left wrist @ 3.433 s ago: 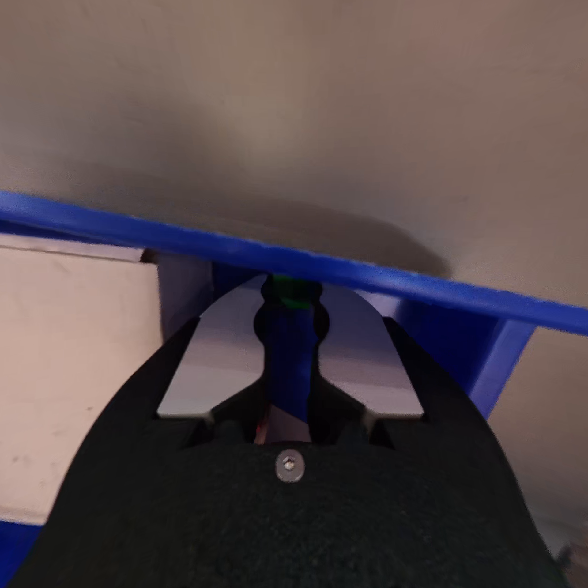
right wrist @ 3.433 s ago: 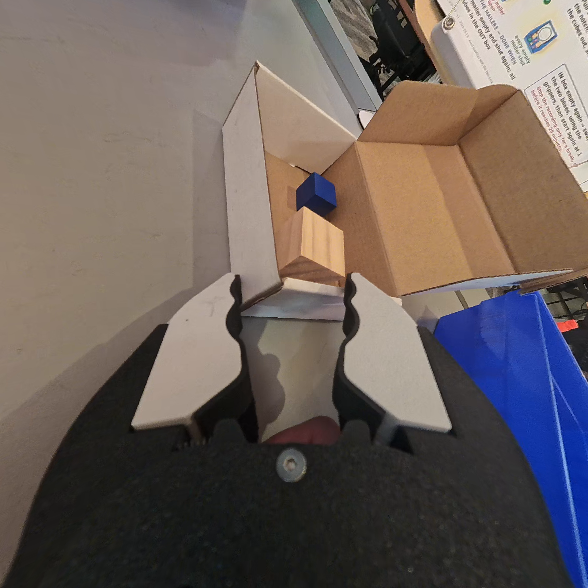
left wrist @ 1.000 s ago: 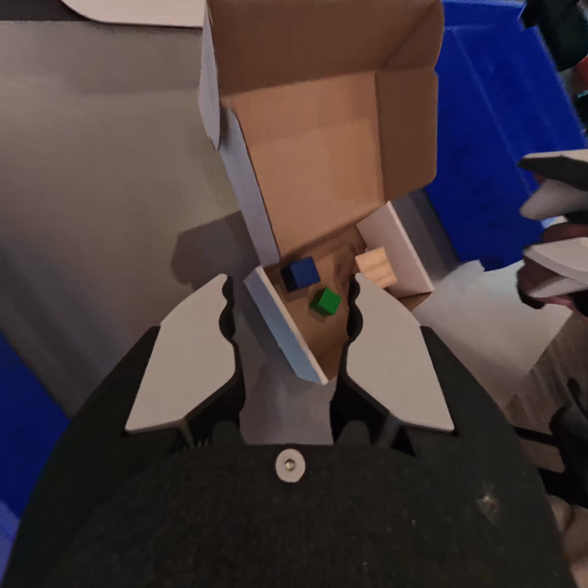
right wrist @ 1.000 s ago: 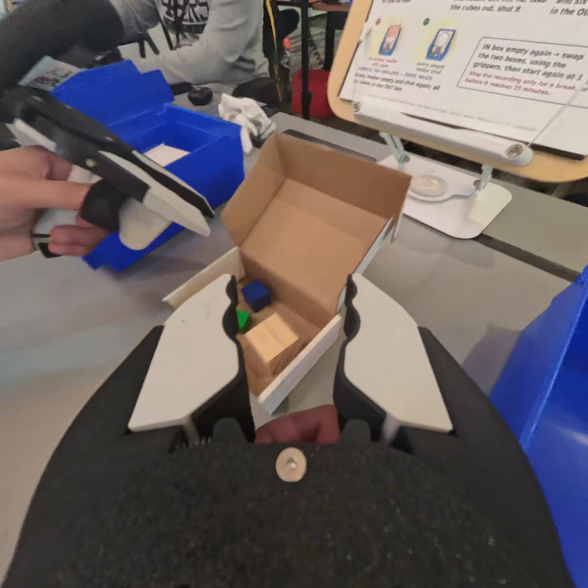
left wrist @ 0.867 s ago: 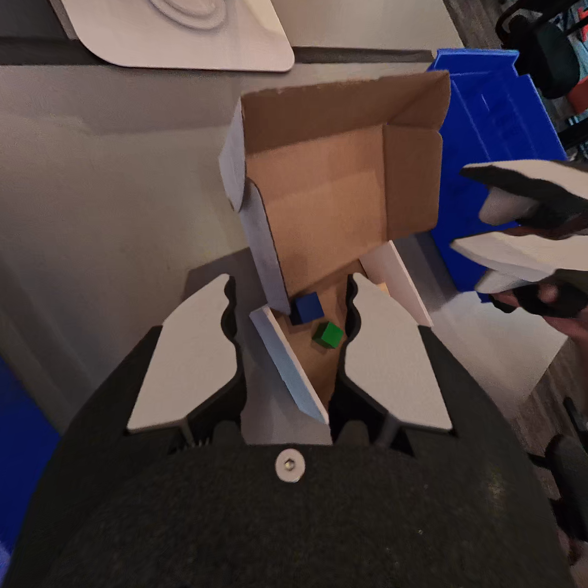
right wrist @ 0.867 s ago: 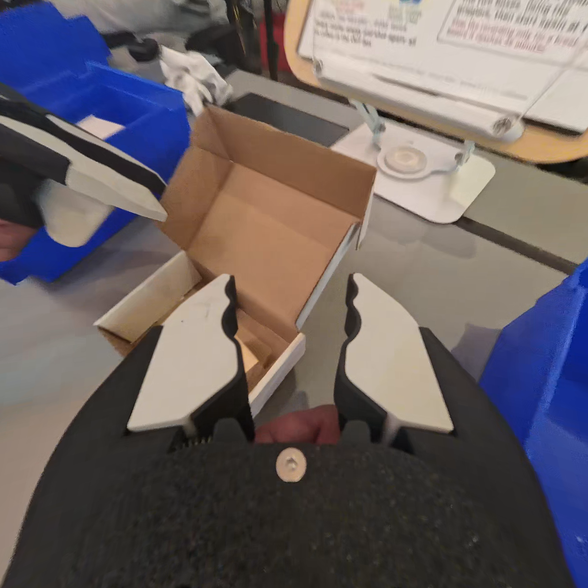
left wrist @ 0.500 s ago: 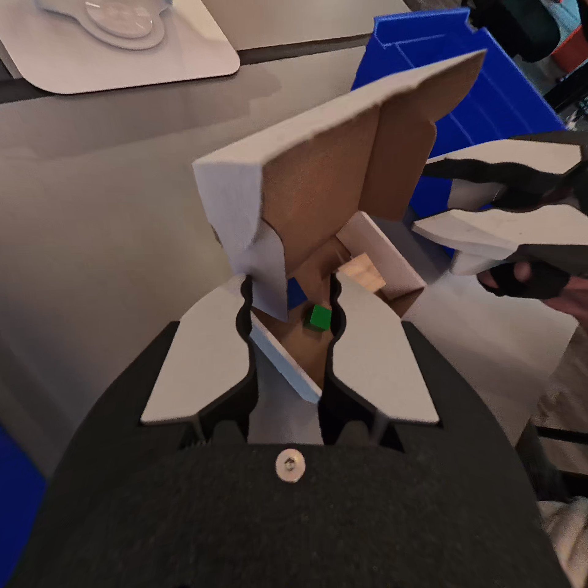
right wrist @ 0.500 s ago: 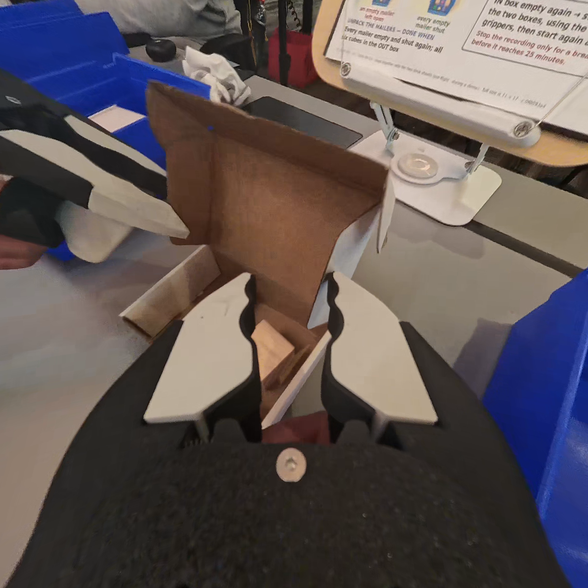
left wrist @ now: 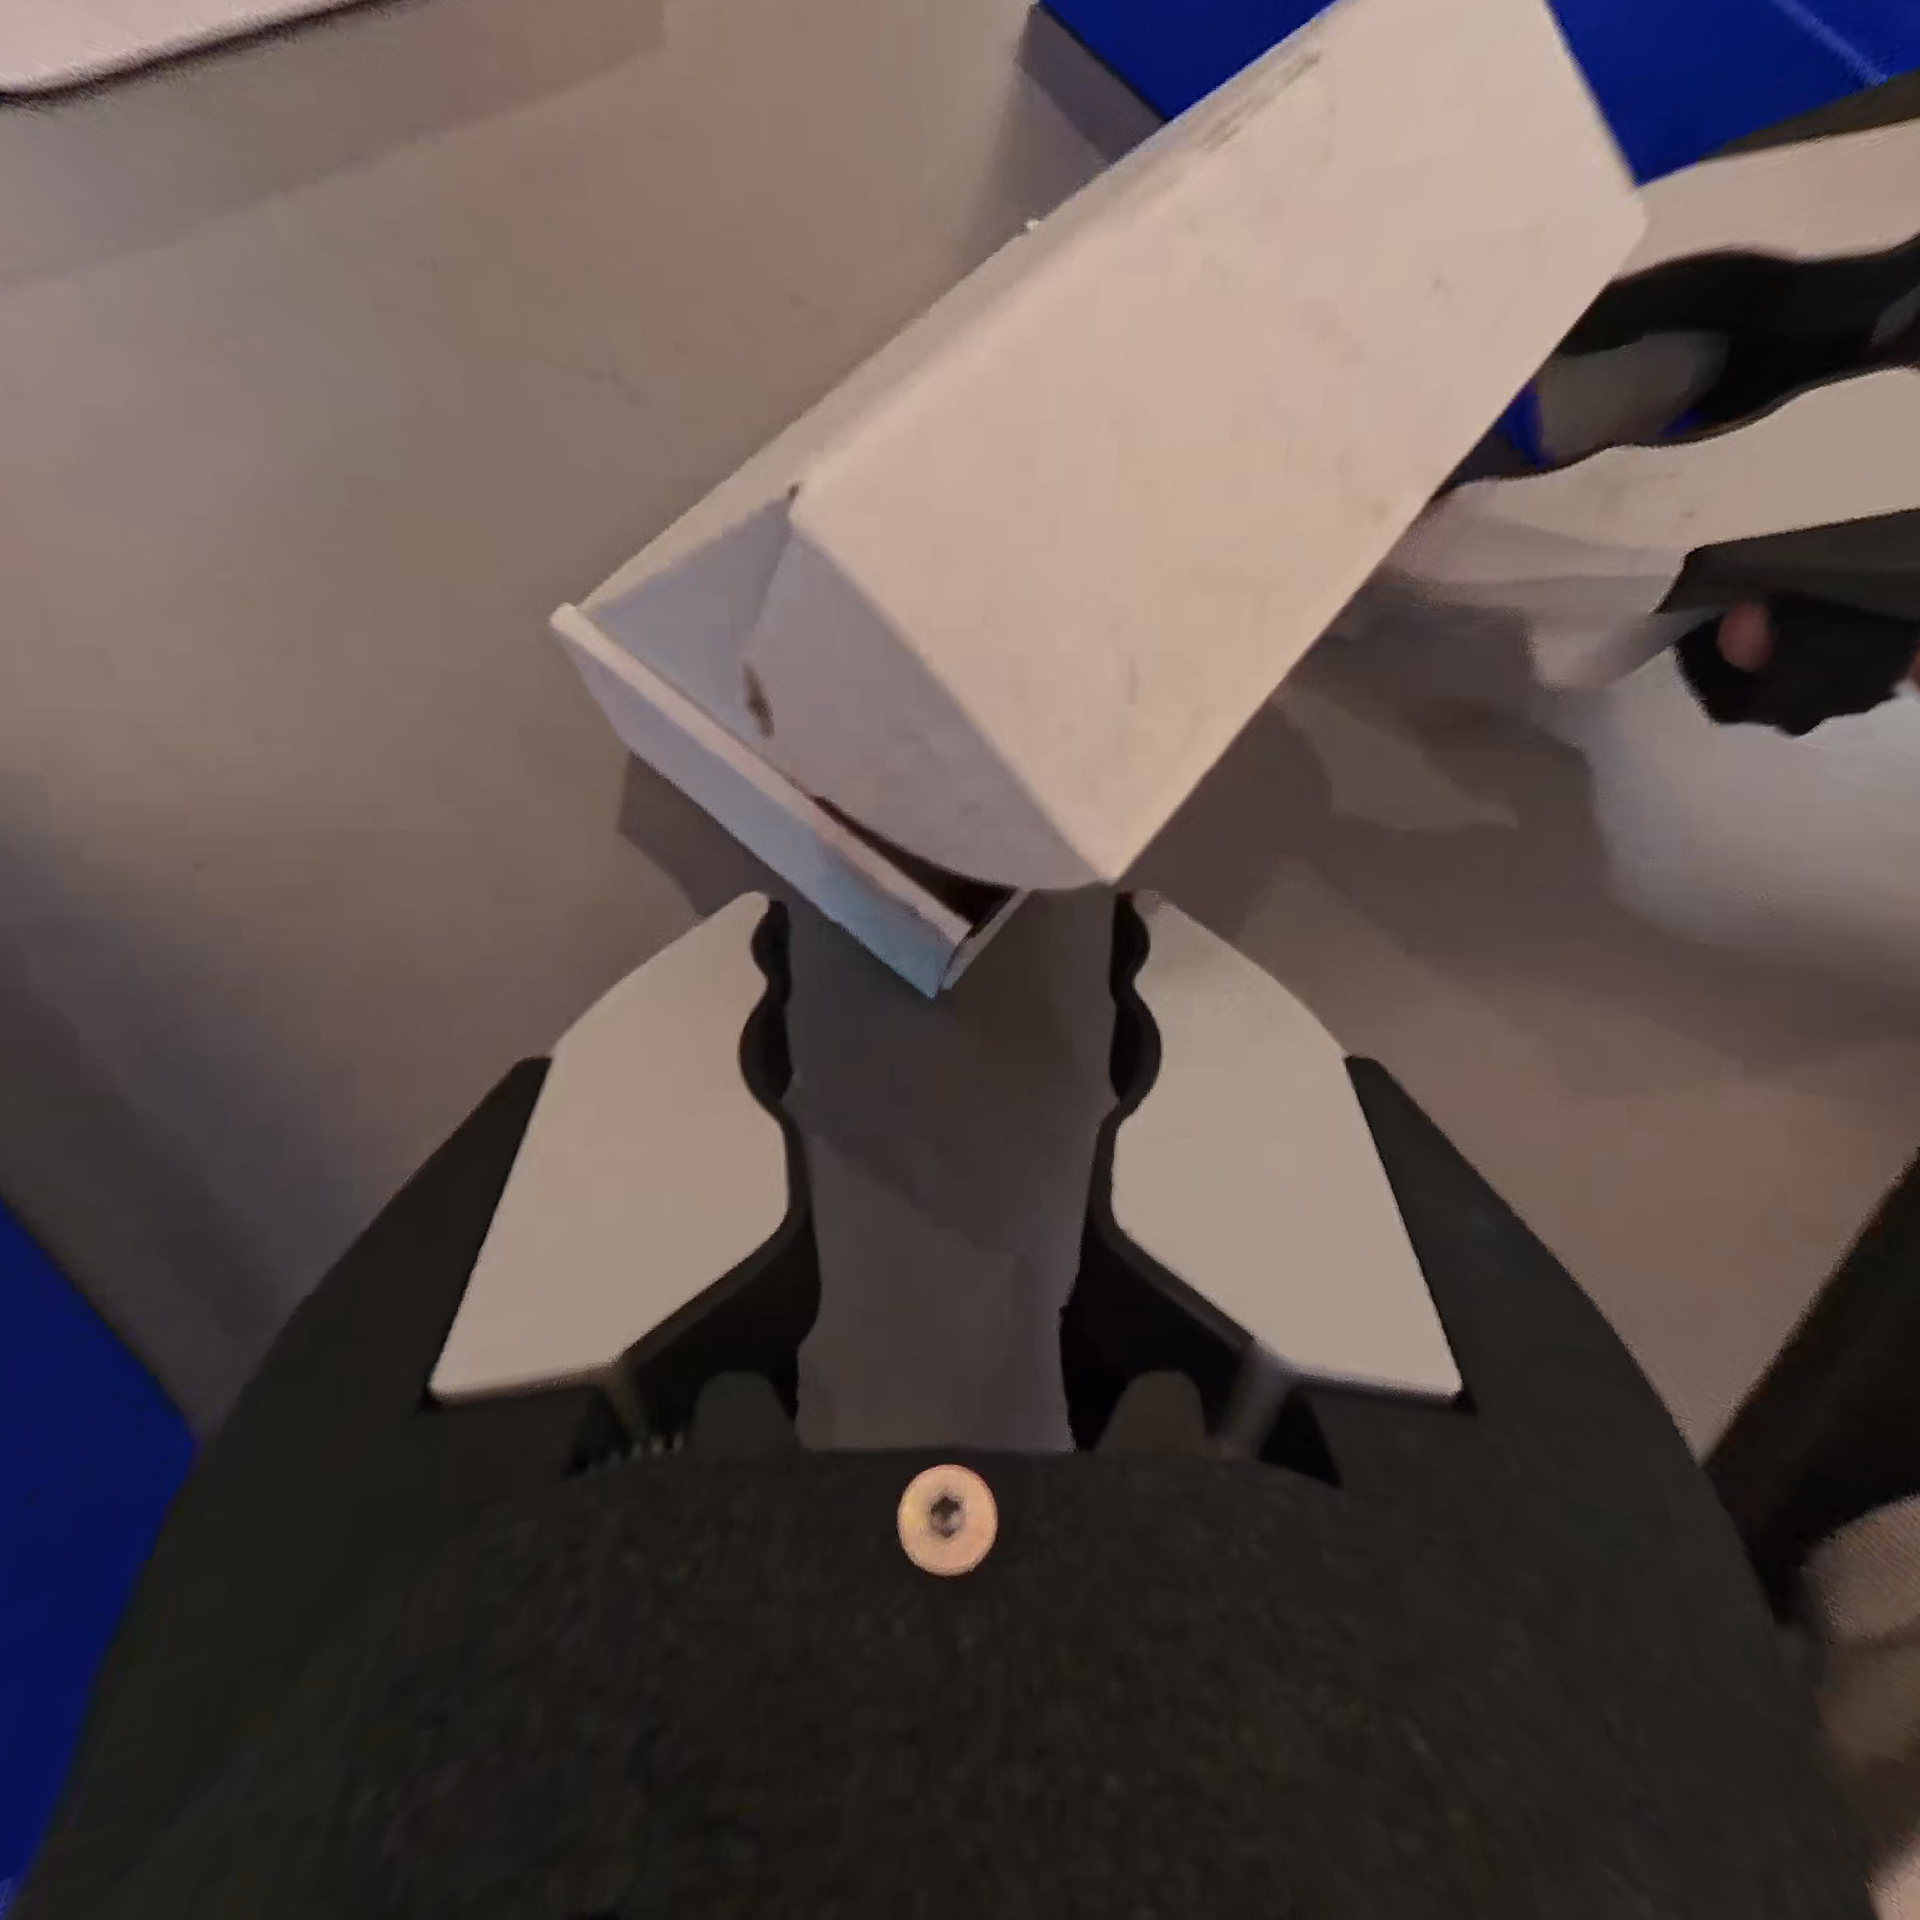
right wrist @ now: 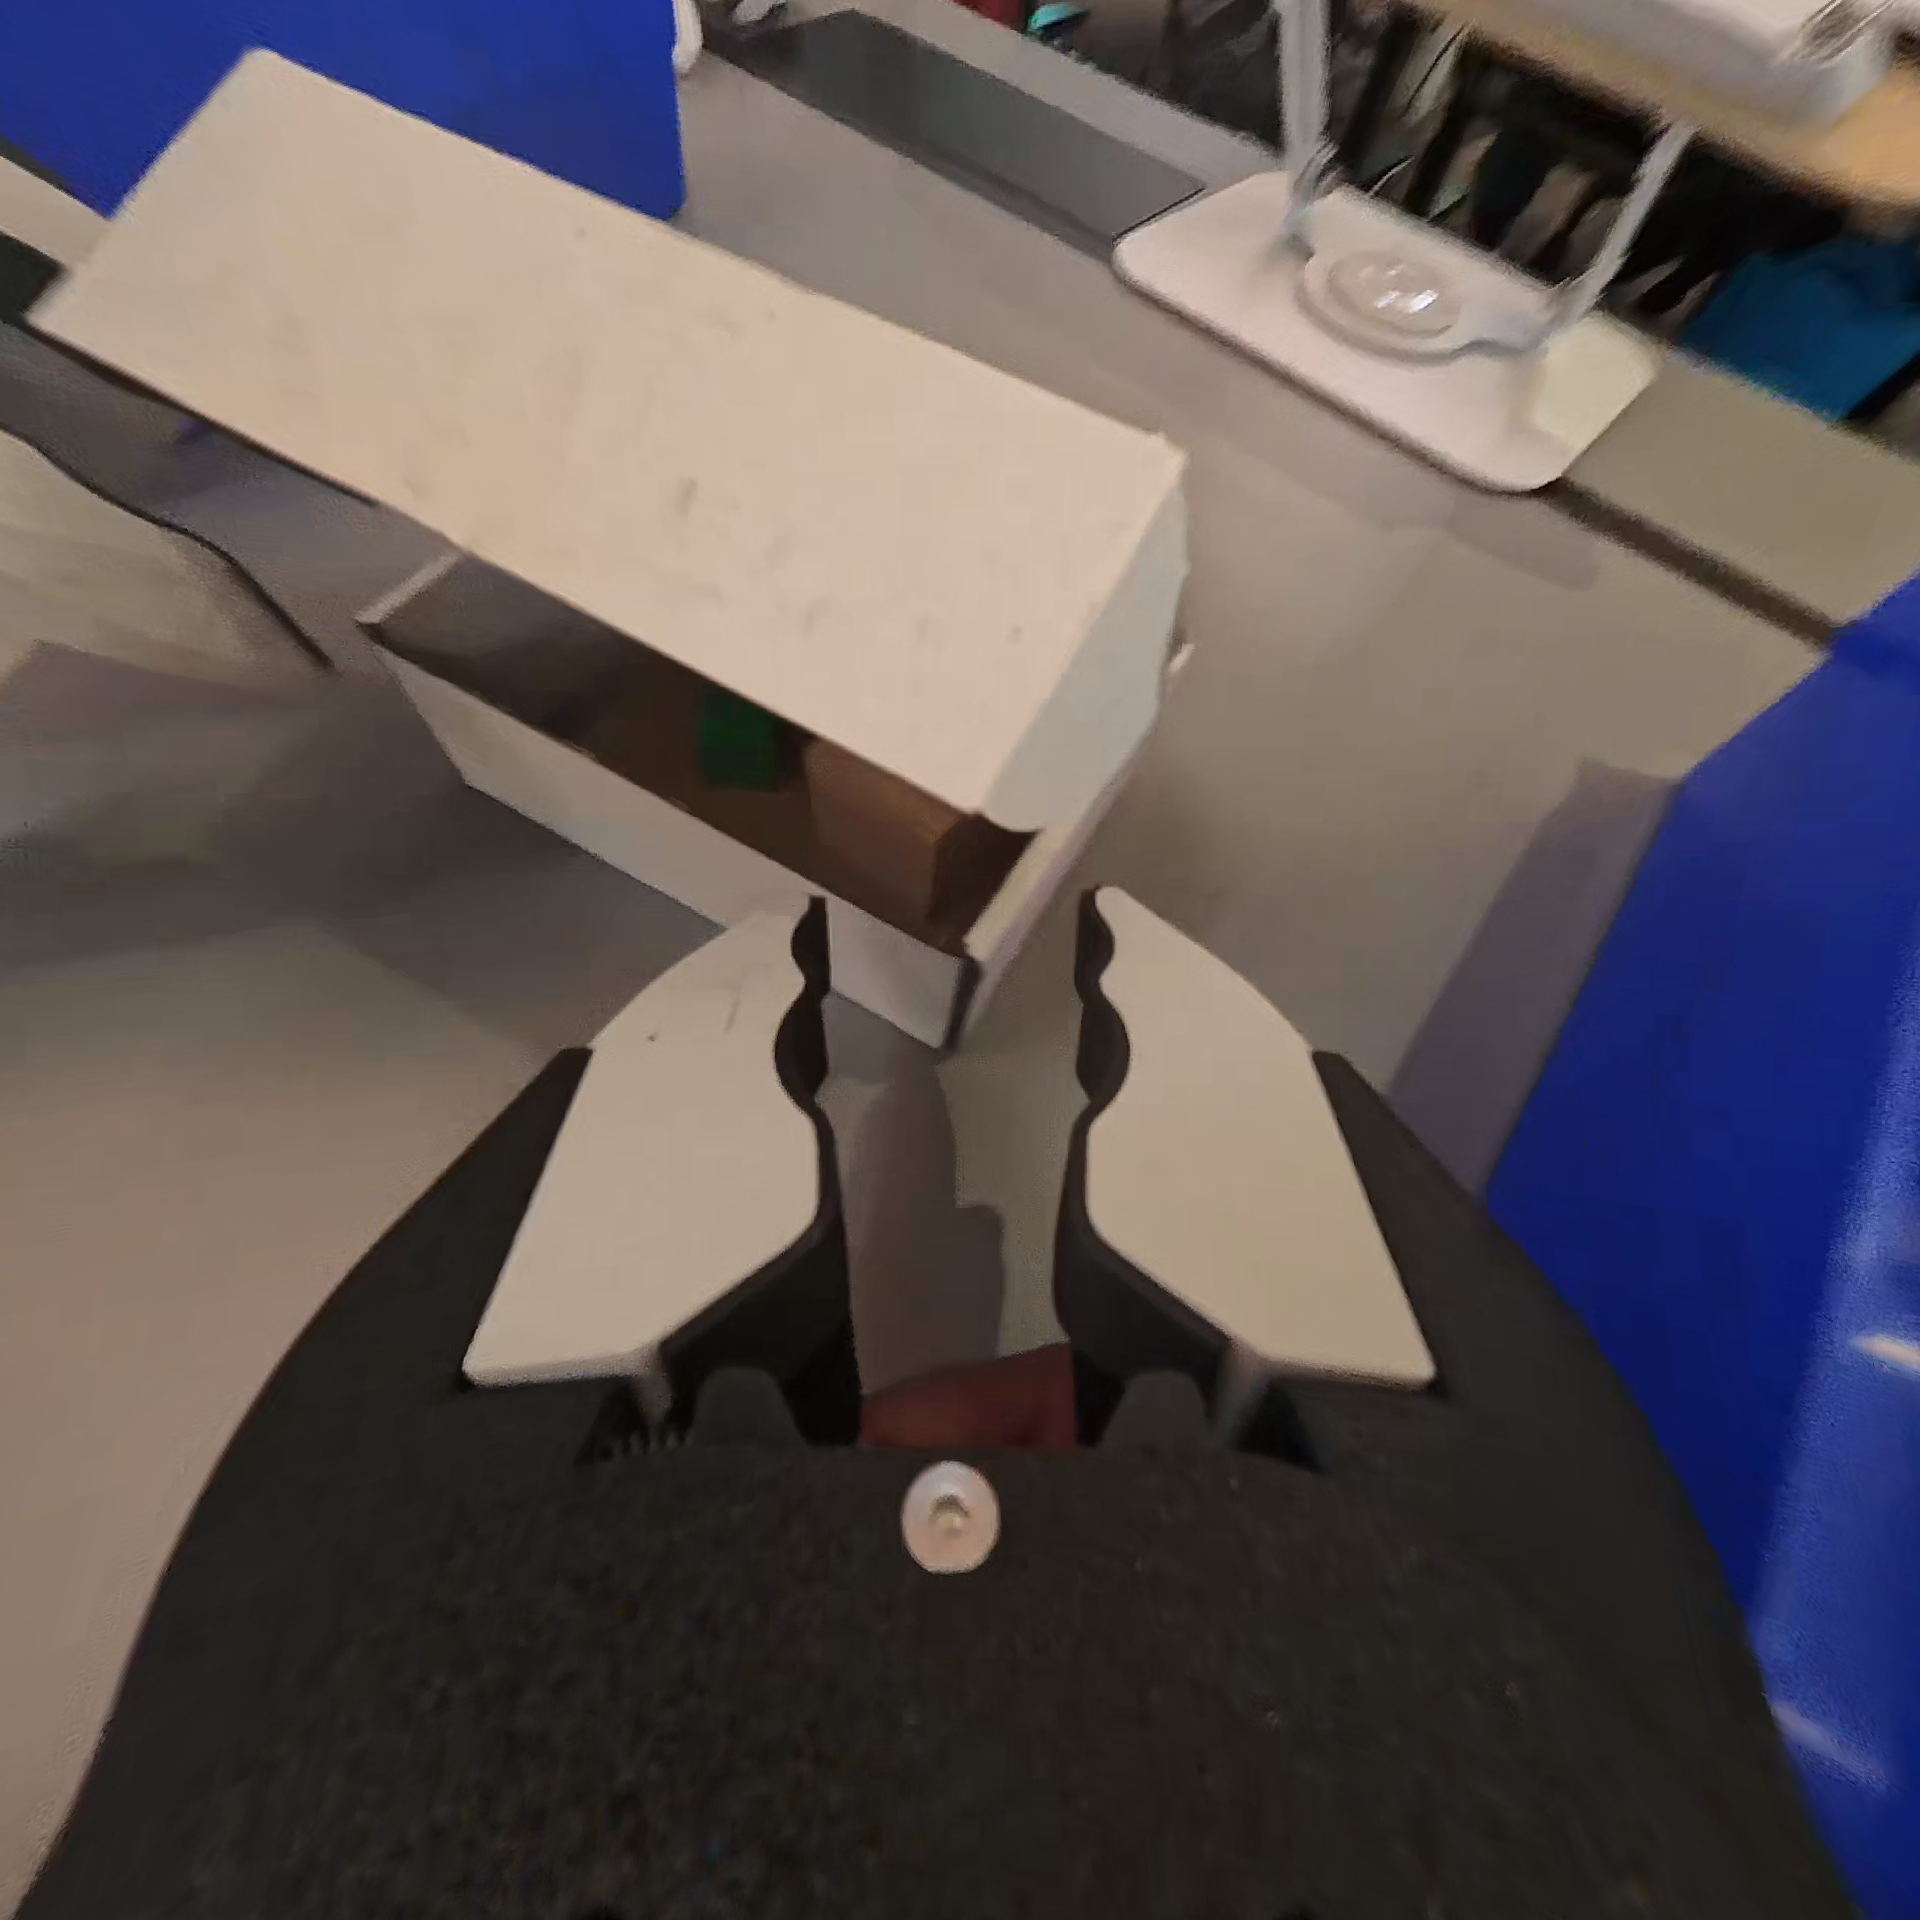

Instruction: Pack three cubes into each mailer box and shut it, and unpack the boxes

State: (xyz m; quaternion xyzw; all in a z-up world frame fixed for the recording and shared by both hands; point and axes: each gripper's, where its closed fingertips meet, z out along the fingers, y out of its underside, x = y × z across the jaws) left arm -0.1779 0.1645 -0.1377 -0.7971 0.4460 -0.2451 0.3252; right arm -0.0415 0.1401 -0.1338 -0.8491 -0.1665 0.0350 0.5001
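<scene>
A white mailer box lies on the grey table, its lid lowered almost flat over the tray. In the right wrist view a gap under the box lid shows a green cube and a wooden cube; a third cube is hidden. My left gripper is open and empty, with the box's near corner just past its tips. My right gripper is open and empty, a box corner between its fingertips. Each gripper also shows at the lid's far edge in the other view, the right one and the left one.
A blue bin stands close on the right, and another blue bin lies behind the box. A white stand base sits at the back of the table. Blue bin walls show in the left wrist view, one at the top right and one at the lower left. The left tips stand about 9 cm off the green cube.
The box lid has swung down from upright to almost shut, hiding the cubes from the left wrist view. Both grippers' jaws have narrowed and both have drawn back to the box corners.
</scene>
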